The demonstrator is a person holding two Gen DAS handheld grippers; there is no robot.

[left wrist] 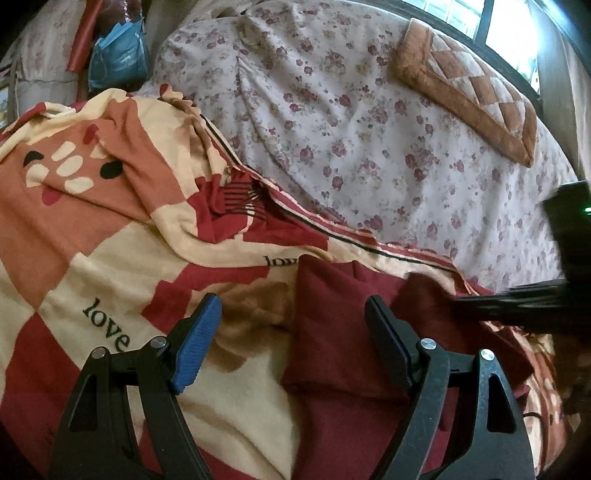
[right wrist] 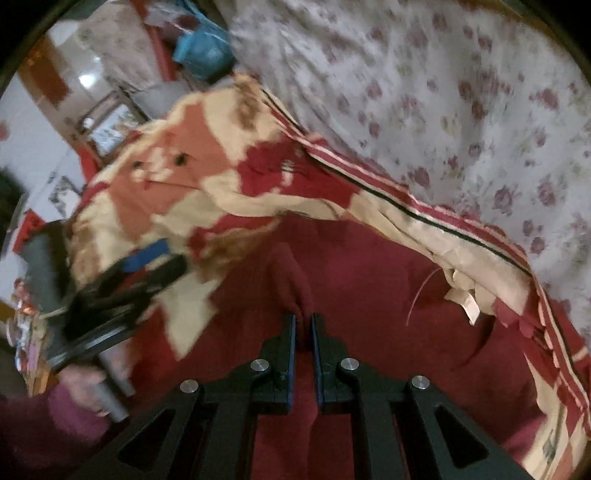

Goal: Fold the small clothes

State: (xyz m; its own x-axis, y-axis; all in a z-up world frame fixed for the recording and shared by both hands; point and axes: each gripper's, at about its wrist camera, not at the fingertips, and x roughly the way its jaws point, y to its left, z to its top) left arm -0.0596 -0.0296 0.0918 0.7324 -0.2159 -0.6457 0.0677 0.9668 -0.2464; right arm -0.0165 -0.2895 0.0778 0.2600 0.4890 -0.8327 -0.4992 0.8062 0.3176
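right hand-held gripper [right wrist: 303, 328] clamped on dark red garment [right wrist: 369, 295] — blurred, left hand-held gripper [left wrist: 291, 325] spread apart, garment's lower edge cut off

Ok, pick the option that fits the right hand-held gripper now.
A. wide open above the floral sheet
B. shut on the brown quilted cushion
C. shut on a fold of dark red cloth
C: in the right wrist view the right hand-held gripper pinches a raised fold of the dark red cloth.

You see a patterned "love" blanket [left wrist: 110, 258] over a floral sheet [left wrist: 369, 147], with a brown quilted cushion [left wrist: 476, 96] near the window [left wrist: 498, 26].
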